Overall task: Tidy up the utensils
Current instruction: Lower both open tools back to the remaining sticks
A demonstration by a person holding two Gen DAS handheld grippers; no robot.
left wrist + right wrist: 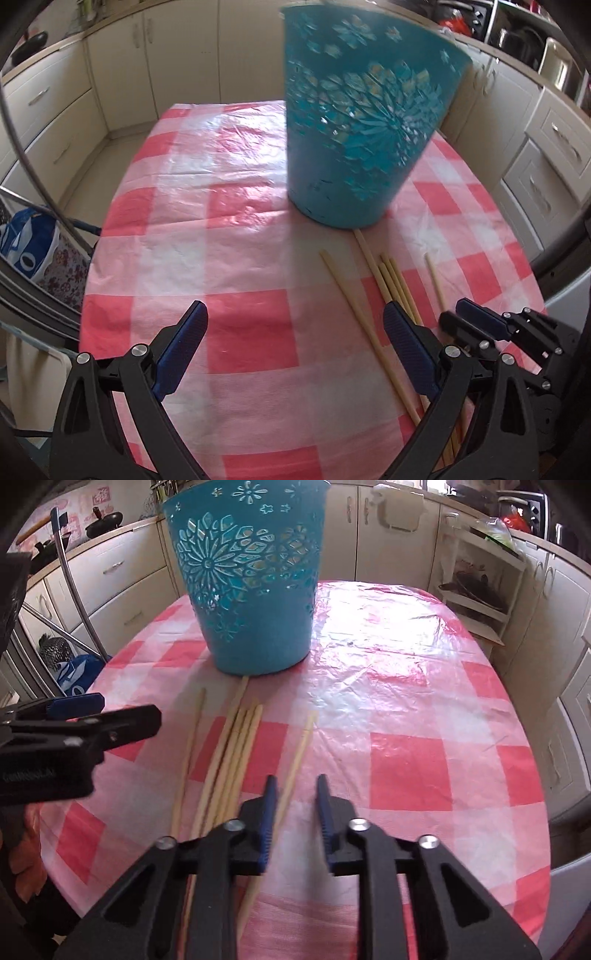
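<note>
Left wrist view: the left gripper (293,323) hangs over a table (155,258) spread with a pink-and-white checked plastic cloth, its blue-padded jaws standing wide with nothing between them. A teal bucket (354,140) with cut-out flower patterns stands upright at the upper centre and right of the frame. Just below its base, wooden chopsticks (373,280) lie loose on the cloth, fanned toward the lower right; one touches or nearly touches the bucket's foot. The right gripper (463,319) enters at the lower right, beside the outermost chopstick, its jaws close together. Cream kitchen cabinets (122,62) ring the table.

Right wrist view: the right gripper (295,782) points down at the cloth in the lower centre, jaws narrow and bare; no stick sits between the pads. One chopstick runs just under the left finger (267,808). The rest of the chopsticks (236,746) lie left of it, reaching up to the teal bucket (251,590) at upper centre. The left gripper (110,720) juts in from the left edge, over the sticks' left side.
</note>
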